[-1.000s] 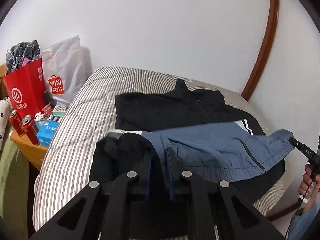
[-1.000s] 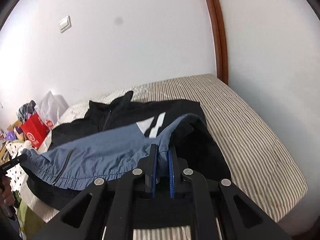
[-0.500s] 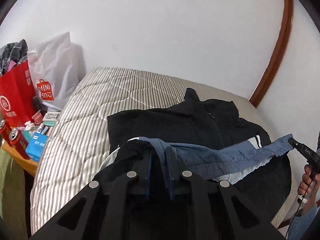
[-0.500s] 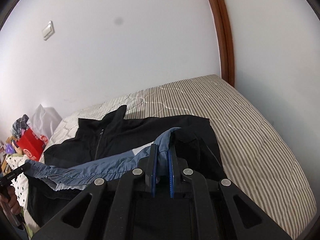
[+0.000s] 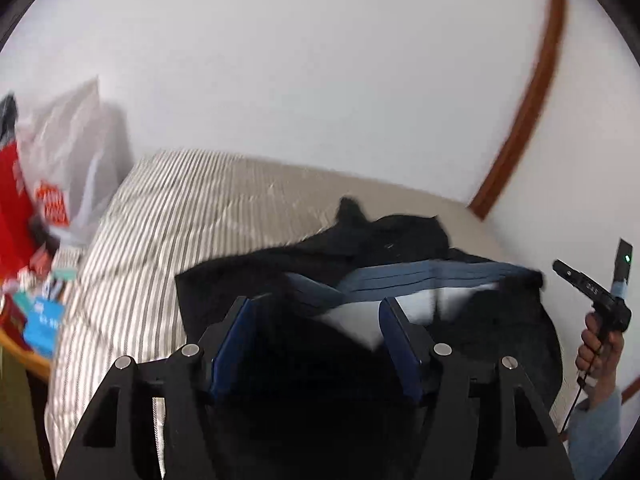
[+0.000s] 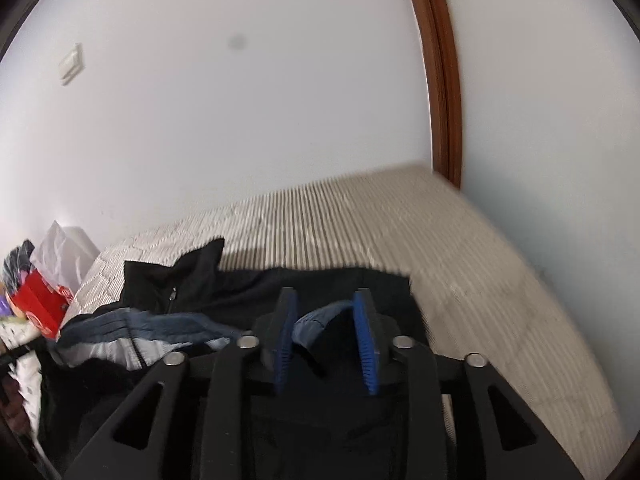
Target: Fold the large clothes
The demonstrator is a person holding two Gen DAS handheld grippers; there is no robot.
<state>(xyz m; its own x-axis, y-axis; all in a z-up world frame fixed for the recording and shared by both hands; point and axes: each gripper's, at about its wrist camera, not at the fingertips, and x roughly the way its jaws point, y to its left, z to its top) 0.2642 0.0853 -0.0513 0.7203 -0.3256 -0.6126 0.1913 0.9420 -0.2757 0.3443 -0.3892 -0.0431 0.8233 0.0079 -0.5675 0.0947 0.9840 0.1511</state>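
A black-and-blue zip jacket (image 5: 400, 256) lies folded over on a bed's striped quilt (image 5: 172, 224), its blue hem band doubled back across the black body. The left tool (image 5: 316, 312) is opening, pads clear of the cloth lying between them. The right tool (image 6: 326, 320) is opening too, a blue fold of the jacket (image 6: 316, 320) loose between its pads. Shopping bags (image 5: 60, 176) stand beside the bed.
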